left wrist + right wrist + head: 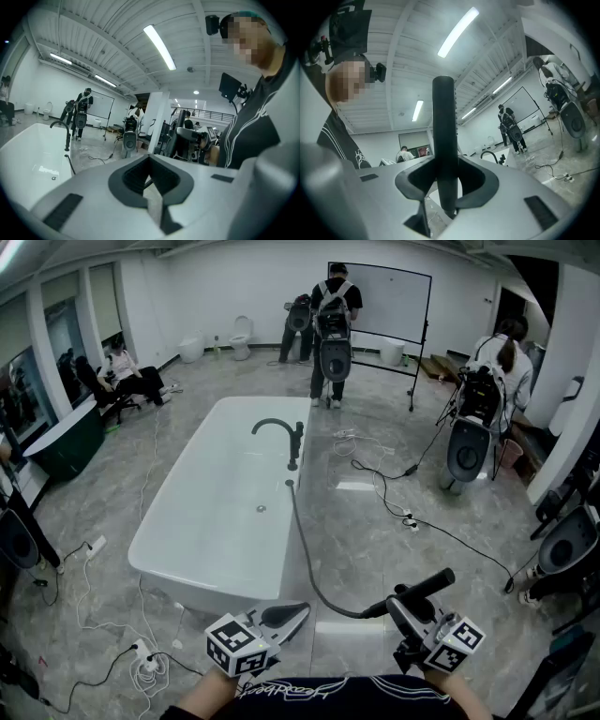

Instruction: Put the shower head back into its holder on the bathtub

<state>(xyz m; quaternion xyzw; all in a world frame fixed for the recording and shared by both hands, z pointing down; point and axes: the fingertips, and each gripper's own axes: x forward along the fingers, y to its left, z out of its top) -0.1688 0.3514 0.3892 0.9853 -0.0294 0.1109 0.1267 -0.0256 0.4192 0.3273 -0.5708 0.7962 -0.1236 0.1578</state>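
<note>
My right tool (411,613) is clamped round the slim black handle of the shower head (424,588). It hangs over the floor, off the near right corner of the bathtub (202,521). My left tool (284,617) is fully closed on nothing. The handle looks rigid, smooth and light, and probably slick. I expect the hose (306,559) to drag, so a mid-handle hold seems best. I cannot pick out the holder; presumably it sits by the faucet (286,435) on the right rim.
</note>
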